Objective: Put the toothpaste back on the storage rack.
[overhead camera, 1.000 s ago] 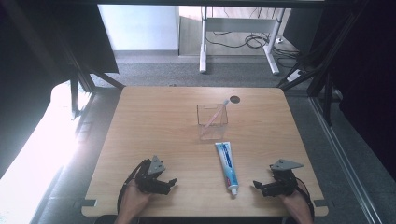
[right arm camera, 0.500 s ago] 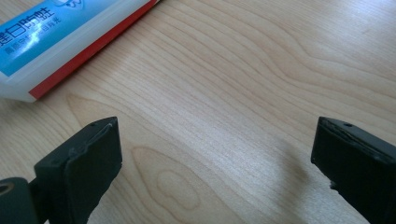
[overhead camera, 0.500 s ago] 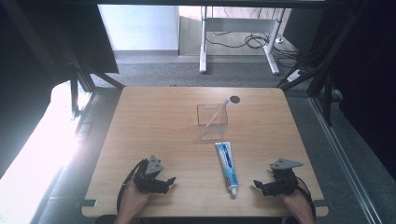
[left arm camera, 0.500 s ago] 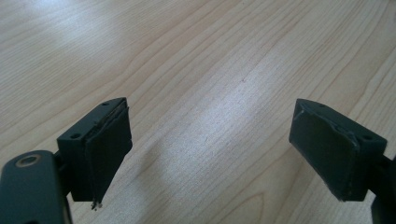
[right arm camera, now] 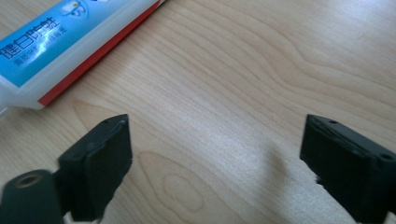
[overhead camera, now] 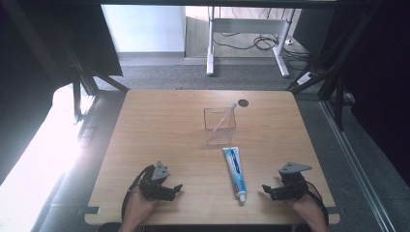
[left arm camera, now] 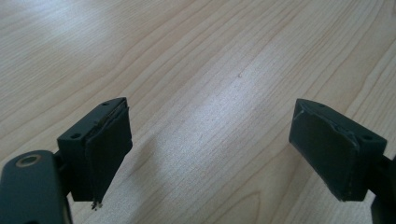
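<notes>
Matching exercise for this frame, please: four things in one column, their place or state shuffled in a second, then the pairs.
1. toothpaste tube
2. toothbrush
3. clear box
4. right claw

a. leaning in the box
b. flat on the wood, cap toward the person
c. open, nothing between its jaws
d. mid-table, beyond the tube

Pairs: 1-b, 2-a, 3-d, 4-c

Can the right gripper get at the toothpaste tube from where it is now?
Probably yes. The right gripper sits just beside the cap end of the toothpaste tube, jaws apart with nothing between them, and bare table lies between the two.
</notes>
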A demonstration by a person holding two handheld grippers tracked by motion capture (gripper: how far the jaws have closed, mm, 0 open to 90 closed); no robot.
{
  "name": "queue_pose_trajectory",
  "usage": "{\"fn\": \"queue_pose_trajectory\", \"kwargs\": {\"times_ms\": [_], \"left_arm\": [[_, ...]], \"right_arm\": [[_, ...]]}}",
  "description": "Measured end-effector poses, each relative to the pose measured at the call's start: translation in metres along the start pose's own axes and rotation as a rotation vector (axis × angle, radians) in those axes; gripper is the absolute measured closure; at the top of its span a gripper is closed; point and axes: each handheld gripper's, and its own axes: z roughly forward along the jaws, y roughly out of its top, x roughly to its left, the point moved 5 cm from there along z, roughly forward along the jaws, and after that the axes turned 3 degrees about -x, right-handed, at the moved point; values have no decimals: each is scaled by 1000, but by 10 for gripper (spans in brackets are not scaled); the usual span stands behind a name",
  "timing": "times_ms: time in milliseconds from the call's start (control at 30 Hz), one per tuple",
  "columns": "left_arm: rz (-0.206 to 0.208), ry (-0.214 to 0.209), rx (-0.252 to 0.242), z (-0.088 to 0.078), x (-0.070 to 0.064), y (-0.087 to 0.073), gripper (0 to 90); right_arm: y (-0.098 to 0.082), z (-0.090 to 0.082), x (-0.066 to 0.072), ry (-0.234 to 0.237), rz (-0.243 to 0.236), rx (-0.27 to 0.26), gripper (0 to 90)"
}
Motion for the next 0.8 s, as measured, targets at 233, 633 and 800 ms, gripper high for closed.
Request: {"fn": "queue_pose_trajectory", "kwargs": {"times_ms": [233,633,800], "left_arm": [[-20,-9,-11,-1,1,0,133],[-24,-8,-18,-2,1,1,133],[-27,-11,-19,-2,1,1,133]], "right_arm": [[4,-8,-2,22,49,6,440],[18,-8,14,77,-22,47,760],[26,-5,20,123,-32,38,872]]}}
